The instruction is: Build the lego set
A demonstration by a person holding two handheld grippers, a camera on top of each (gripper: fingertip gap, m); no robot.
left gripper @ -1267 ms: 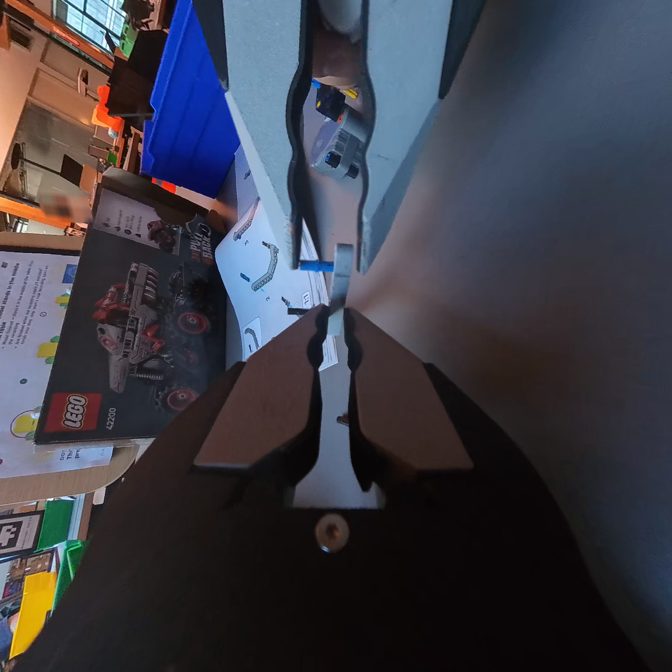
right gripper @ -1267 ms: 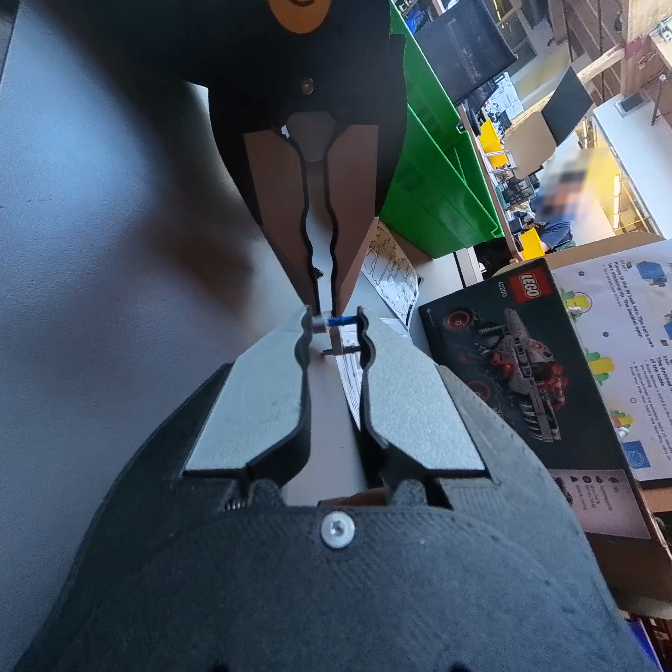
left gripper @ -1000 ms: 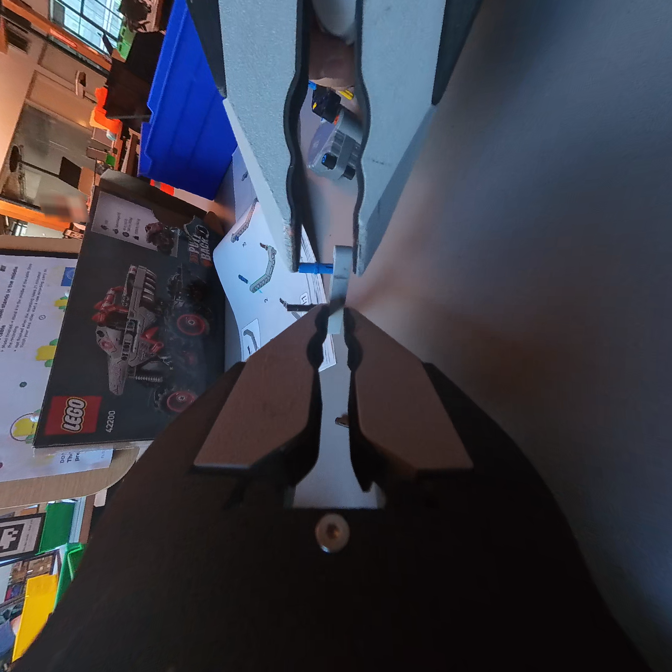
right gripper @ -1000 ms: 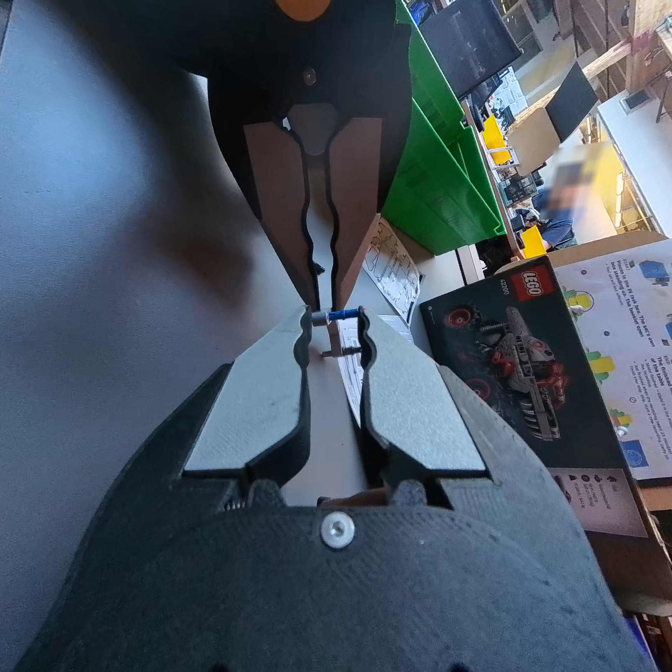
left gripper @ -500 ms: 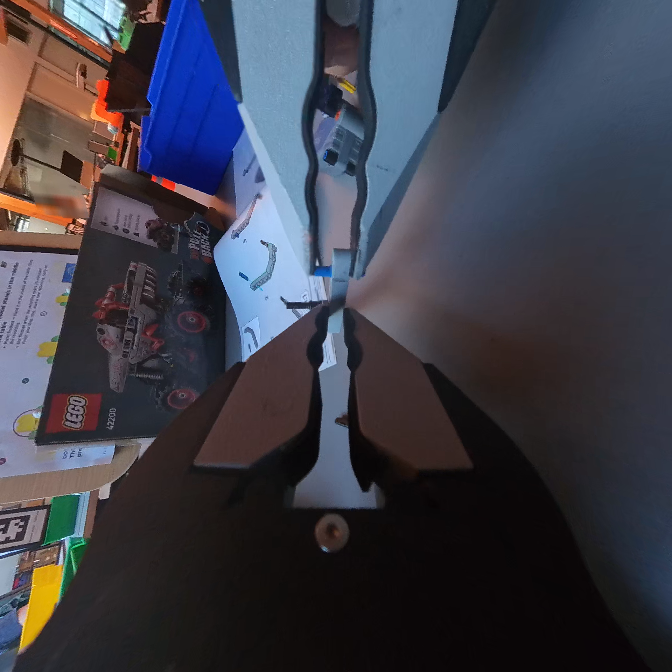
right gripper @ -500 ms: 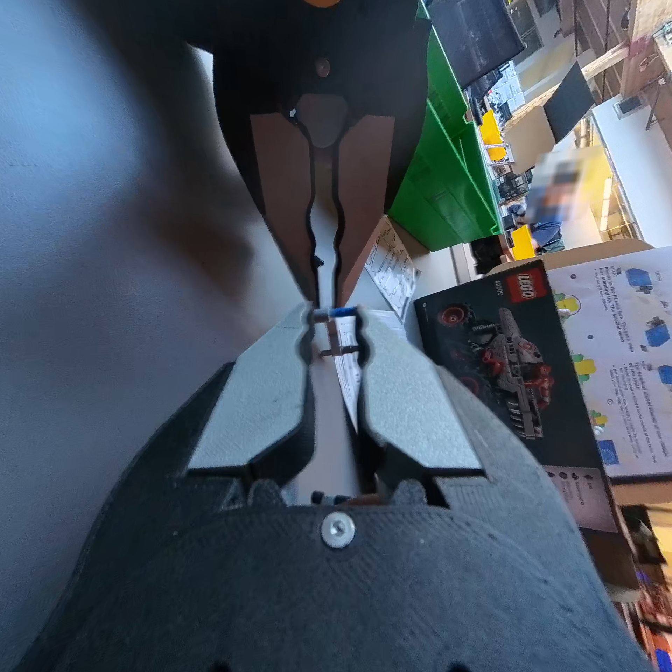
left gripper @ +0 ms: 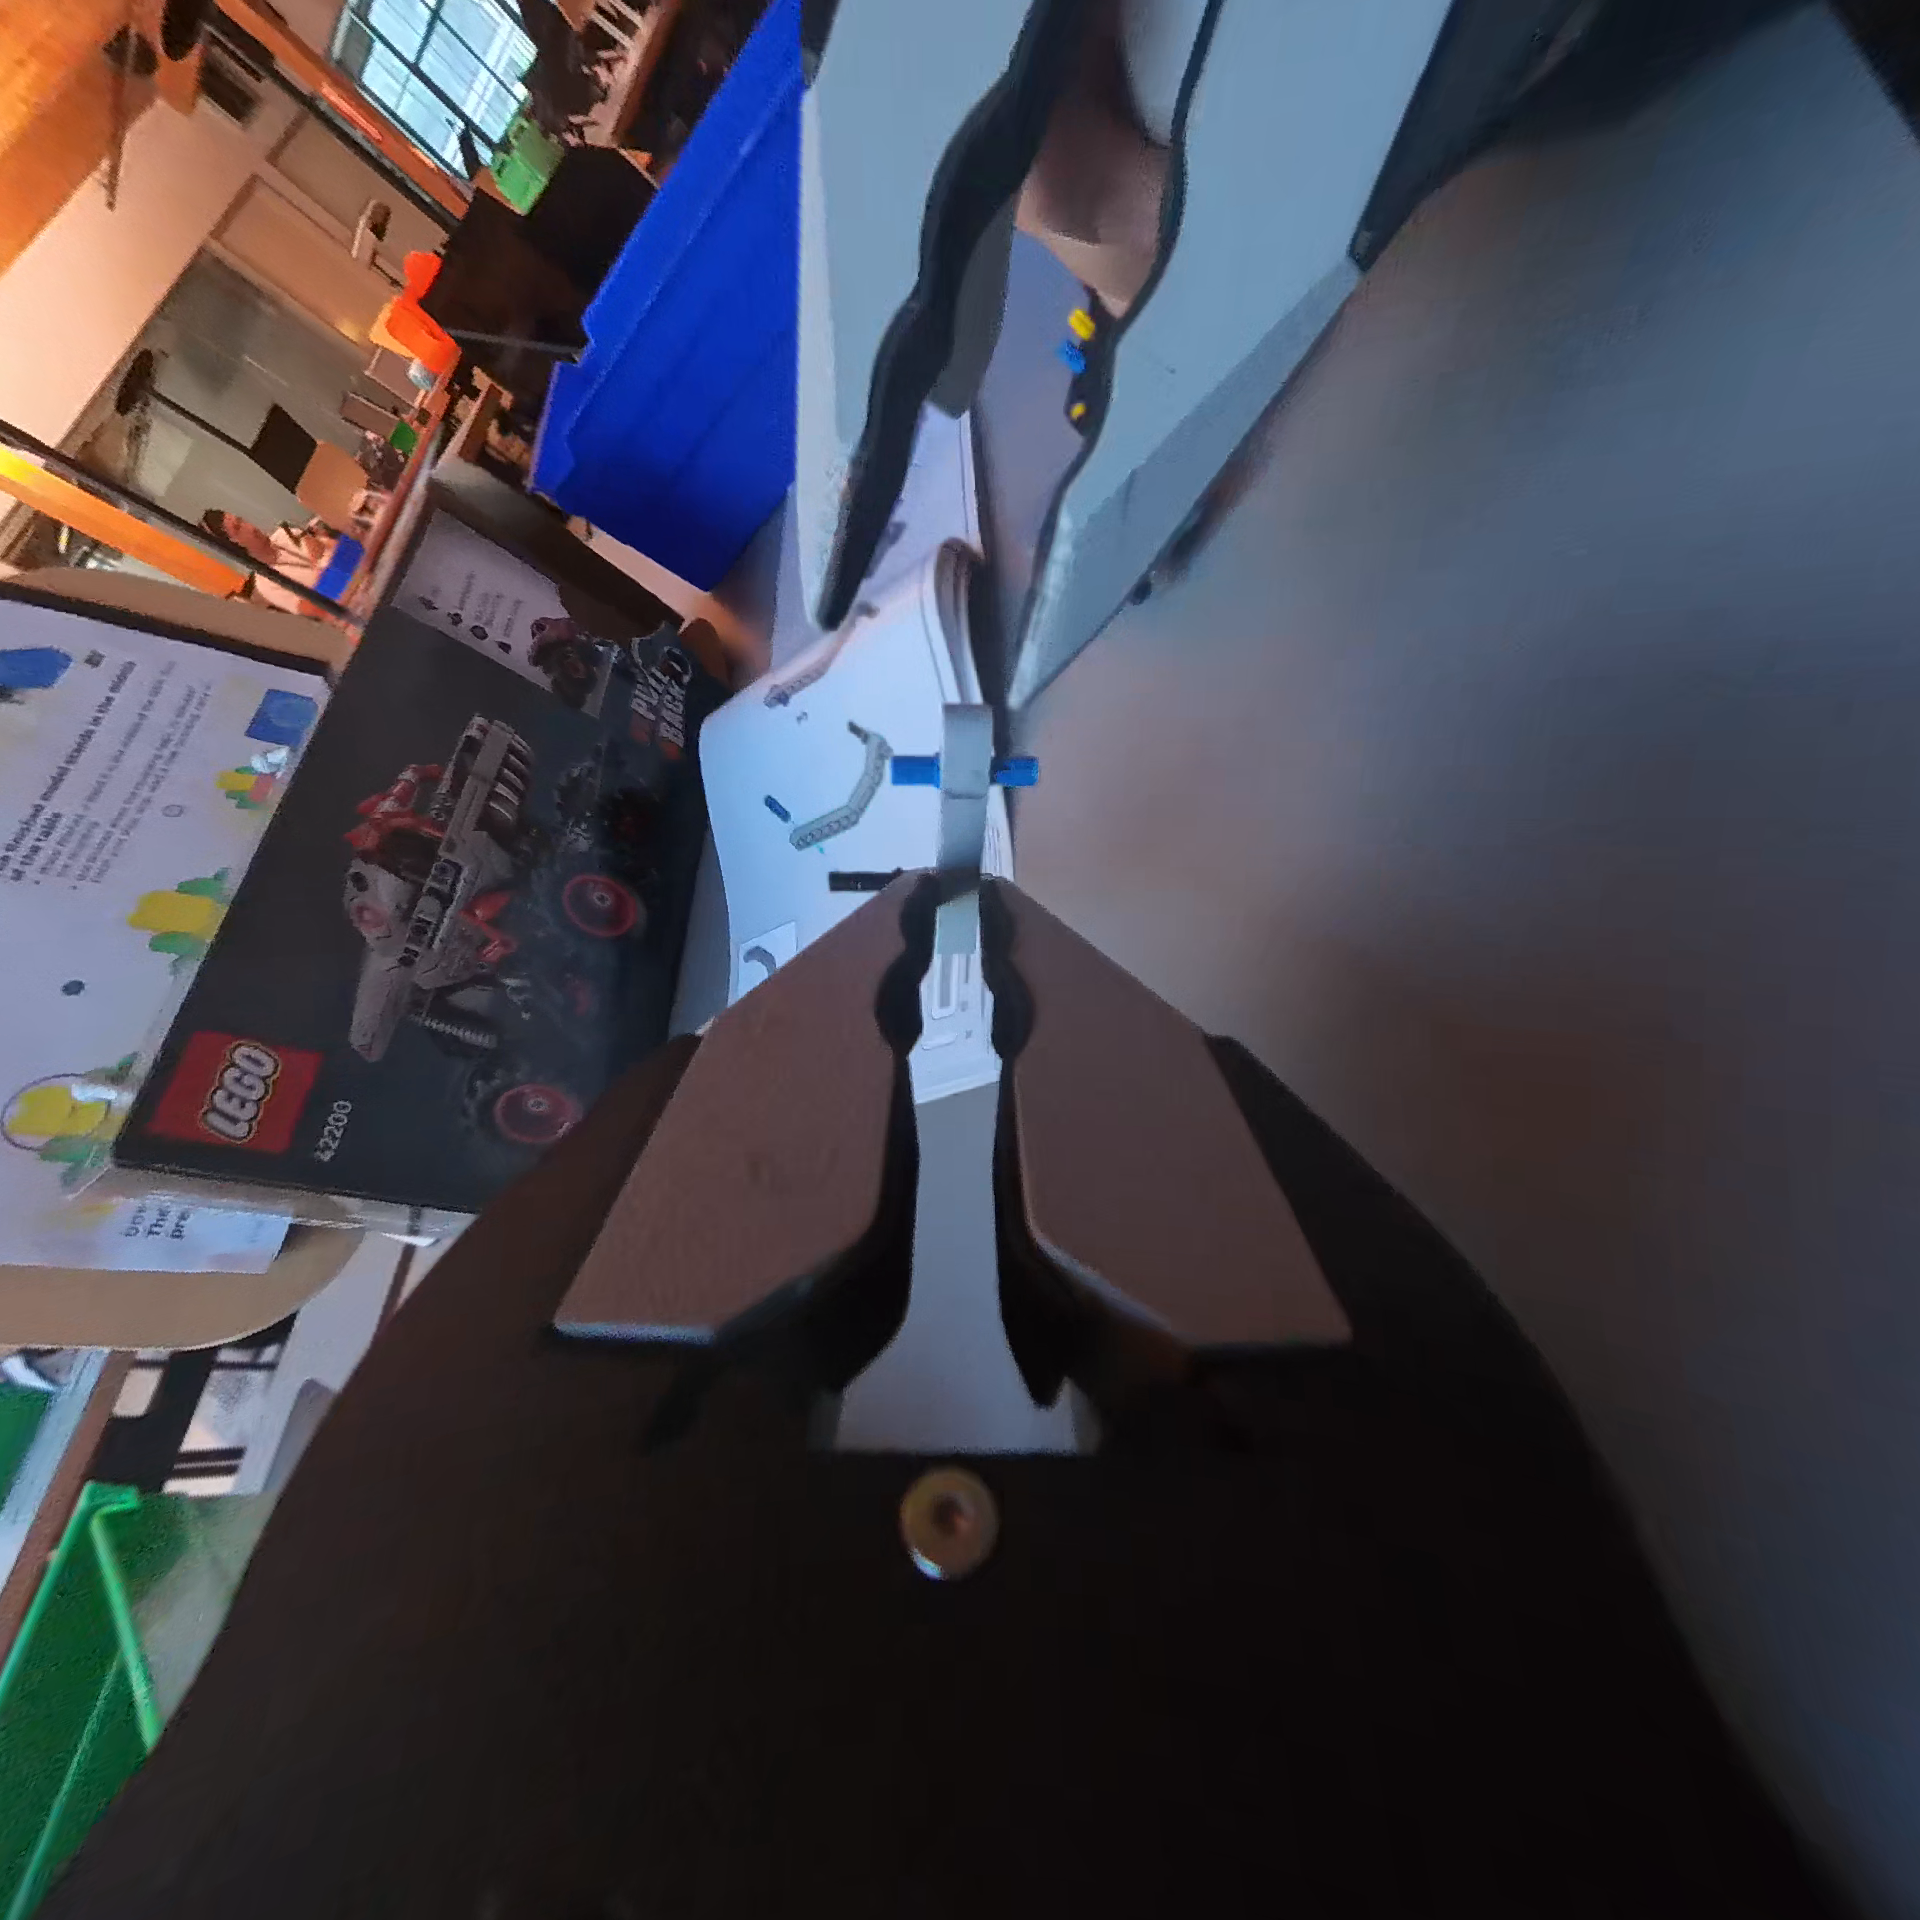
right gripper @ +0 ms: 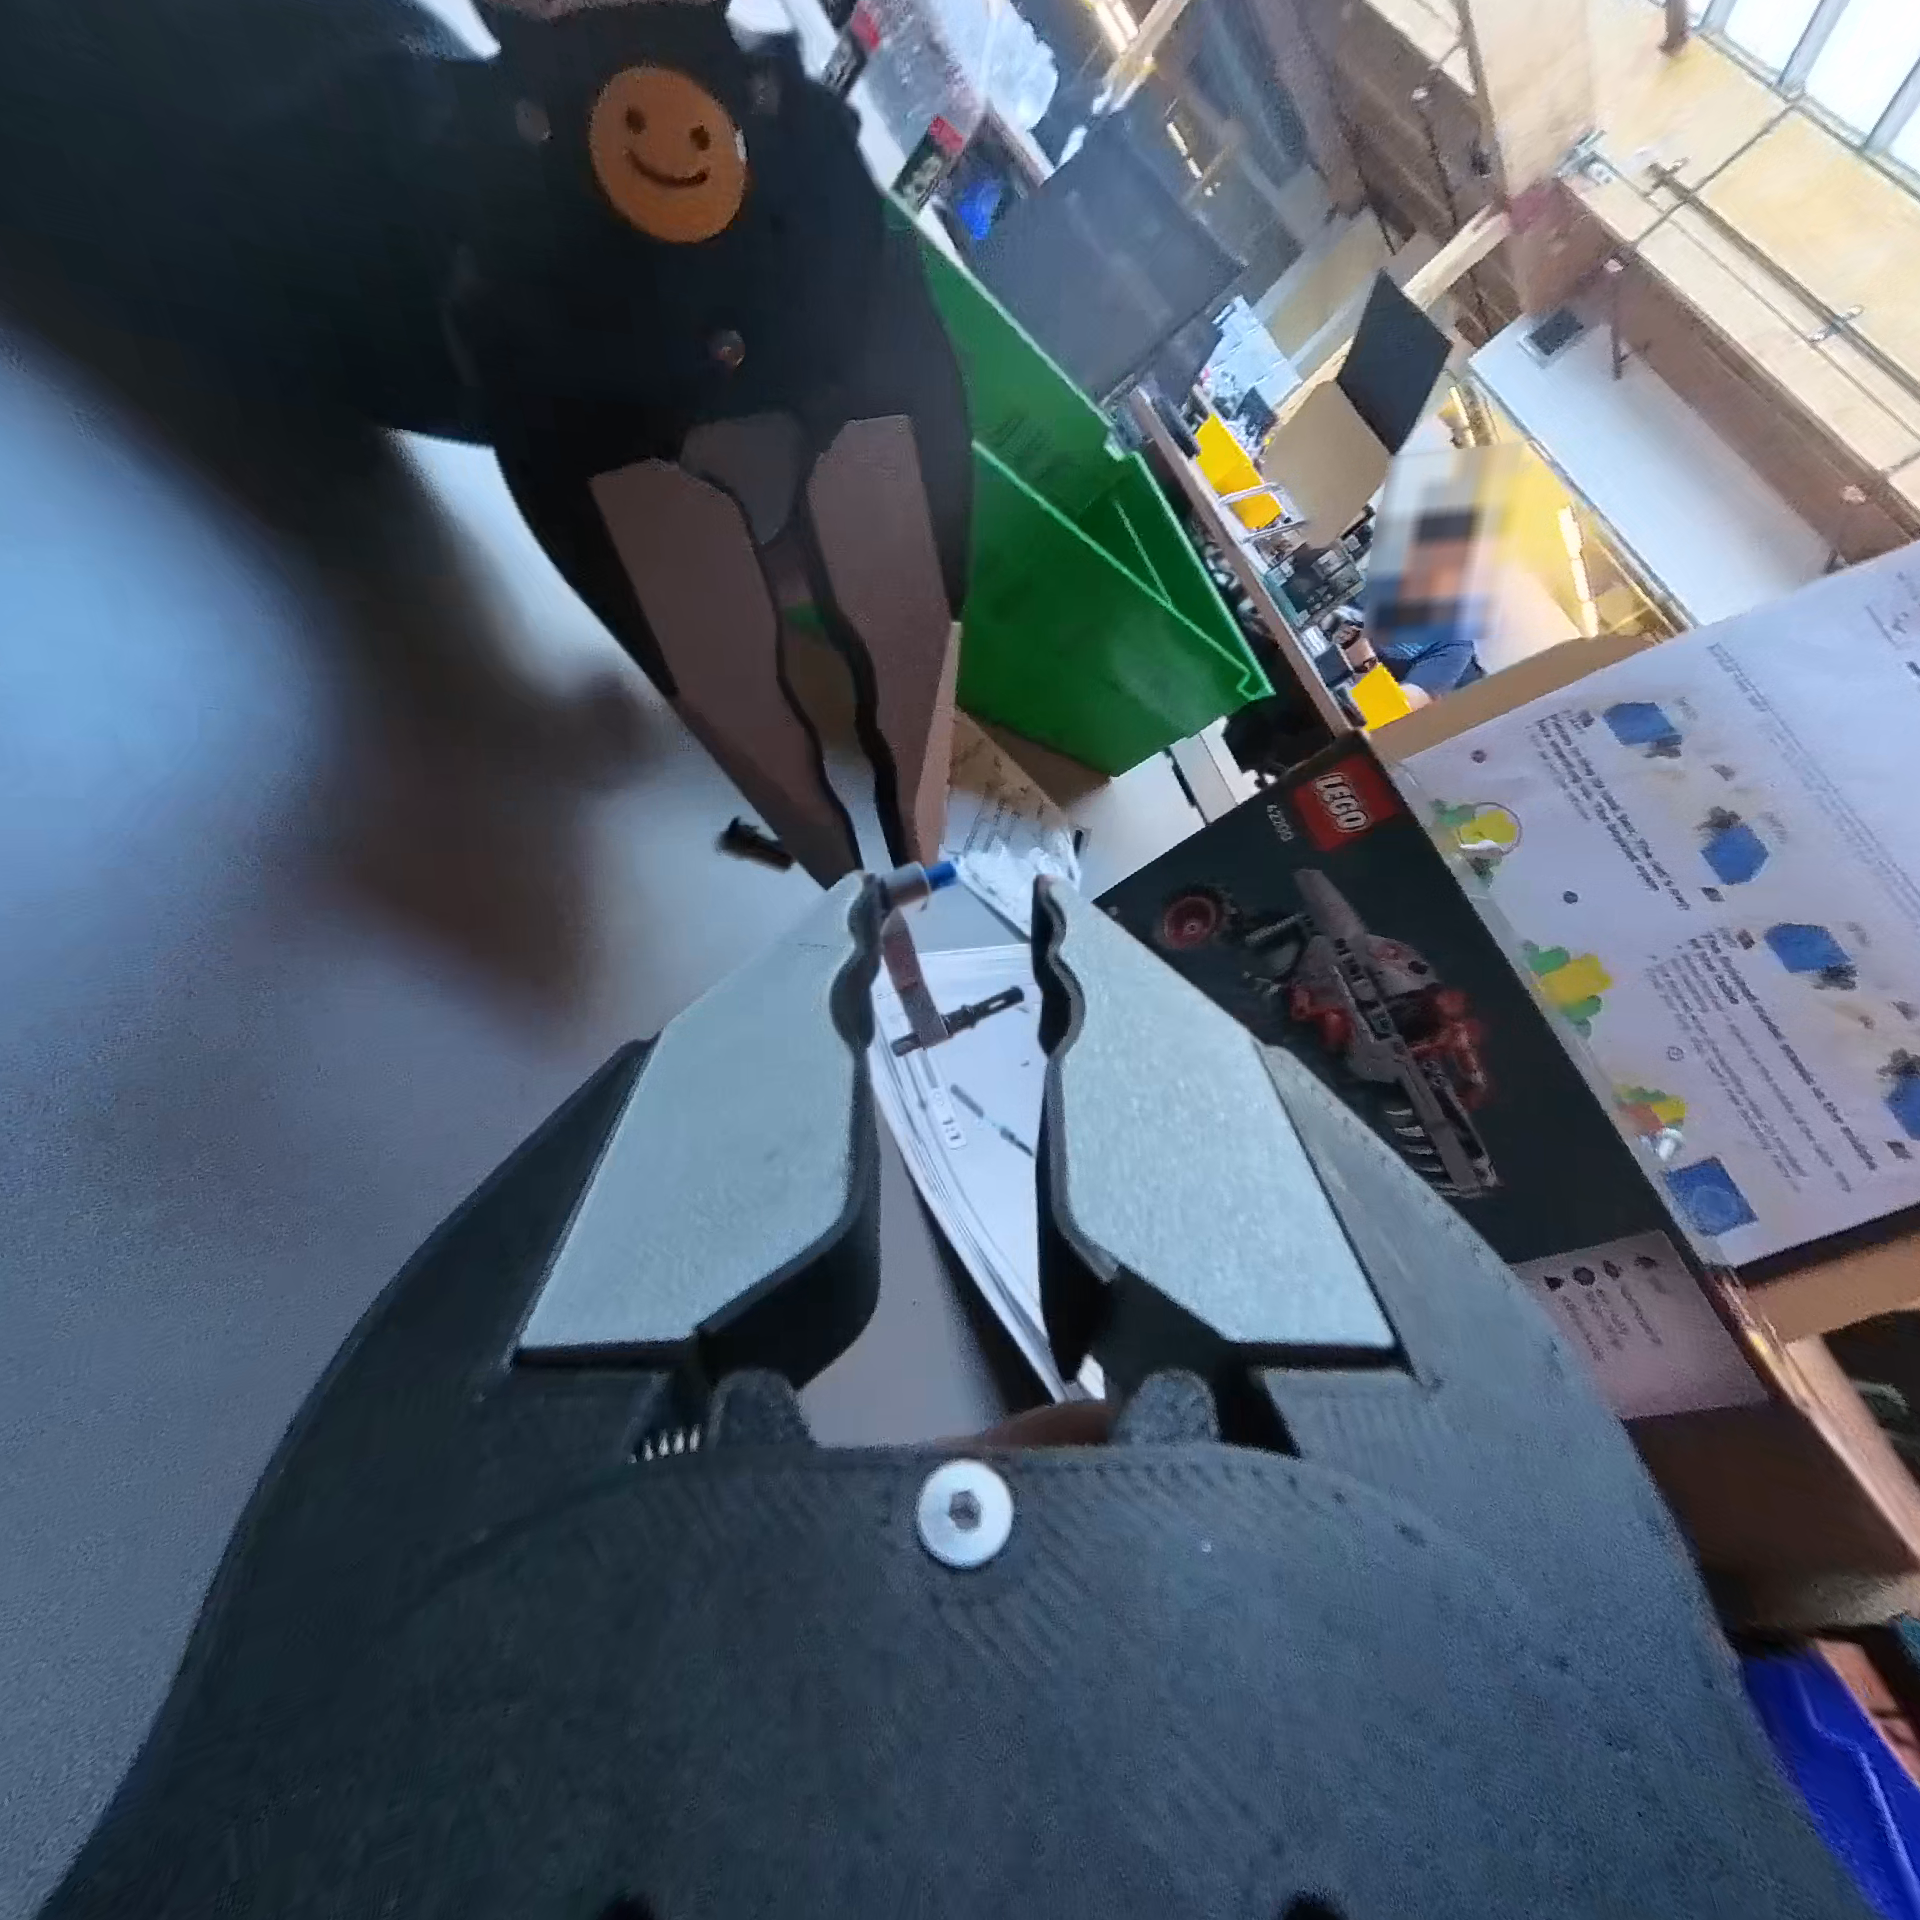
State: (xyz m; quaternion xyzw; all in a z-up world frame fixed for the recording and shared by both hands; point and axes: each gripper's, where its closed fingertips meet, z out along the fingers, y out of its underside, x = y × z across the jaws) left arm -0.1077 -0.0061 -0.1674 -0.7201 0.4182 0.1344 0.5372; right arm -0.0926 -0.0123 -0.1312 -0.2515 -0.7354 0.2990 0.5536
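My left gripper (left gripper: 951, 894), with brown fingers, is shut on the lower end of a thin grey lego beam (left gripper: 964, 800) held above the grey table. A blue pin (left gripper: 914, 771) passes through the beam's top hole and sticks out on both sides. A black pin (left gripper: 862, 881) juts out lower down. My right gripper (right gripper: 951, 894), with grey fingers, is open and empty, its tips on either side of the beam (right gripper: 909, 966) without gripping it. The blue pin (right gripper: 935, 875) sits by its left fingertip. The left gripper (right gripper: 878, 868) faces it from above.
A dark lego box (left gripper: 416, 914) leans against a printed poster. The open instruction booklet (left gripper: 821, 831) lies on the table. A blue bin (left gripper: 686, 343) and a green bin (right gripper: 1060, 582) stand behind. A loose black pin (right gripper: 753, 842) and small coloured pieces (left gripper: 1075, 353) lie on the table. Only a small space, under 4 cm, lies between the two pairs of fingers.
My right gripper squeezed the blue pin through the beam, then opened and drew back. The pin now shows on both sides. My left gripper kept its hold.
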